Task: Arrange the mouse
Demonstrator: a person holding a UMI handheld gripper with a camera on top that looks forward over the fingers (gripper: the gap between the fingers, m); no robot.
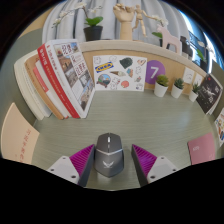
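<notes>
Progress: grey and black computer mouse (108,155) lies on the pale wooden desk (120,115), between the magenta pads (72,163) of the tool (110,163), whose fingers stand wide with a gap showing at either side. Grasp apparently not yet made; moving and setting down remain. No target spot is marked. Mouse's near end is cut off below the fingers, and the propped magazines (68,68) and small potted plants (162,87) beyond are too small to read.
</notes>
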